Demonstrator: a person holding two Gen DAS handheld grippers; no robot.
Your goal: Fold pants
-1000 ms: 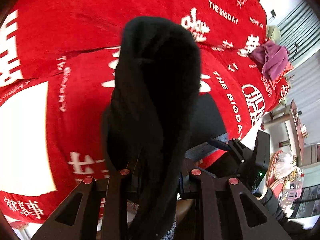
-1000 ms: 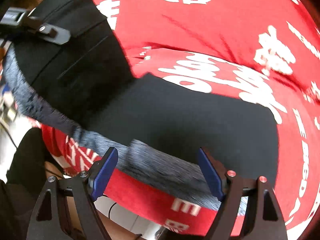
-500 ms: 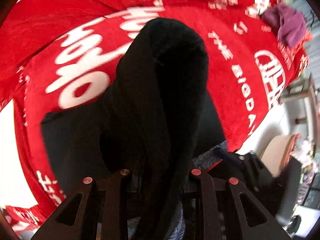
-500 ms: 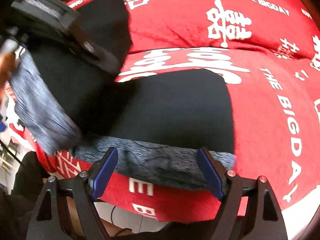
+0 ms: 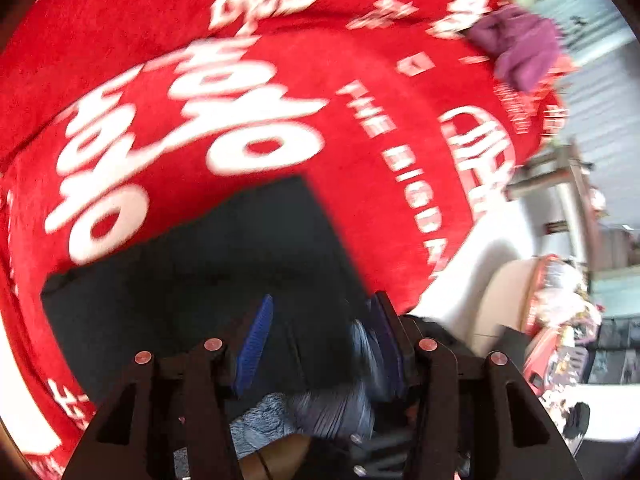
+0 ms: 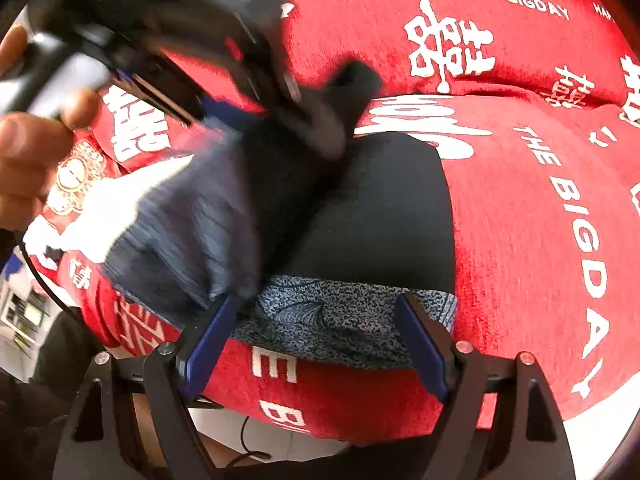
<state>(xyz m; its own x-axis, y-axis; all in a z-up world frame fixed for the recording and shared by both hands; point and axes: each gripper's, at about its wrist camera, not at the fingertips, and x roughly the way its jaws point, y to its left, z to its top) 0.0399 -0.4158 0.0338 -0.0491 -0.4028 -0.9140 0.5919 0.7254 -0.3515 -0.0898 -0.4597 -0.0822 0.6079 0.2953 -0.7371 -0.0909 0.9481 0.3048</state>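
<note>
Both grippers, left [image 5: 320,344] and right [image 6: 316,340], gape unclenched; pants [image 6: 380,216] look floppy (grab the grey waistband [image 6: 344,316]).

- The left gripper [image 5: 316,344] is no longer clamping the black bundle of the pants [image 5: 208,256] that filled its view a second ago; its blue fingers [image 5: 254,344] are now standing apart with the cloth lying below them.
- The pants are now lying as a dark rectangle on the red blanket [image 5: 360,168], where a lifted fold was hanging before.
- In the right wrist view, the left gripper [image 6: 316,120] is now sitting over the pants [image 6: 384,216], far closer than a second ago, motion-blurred.
</note>
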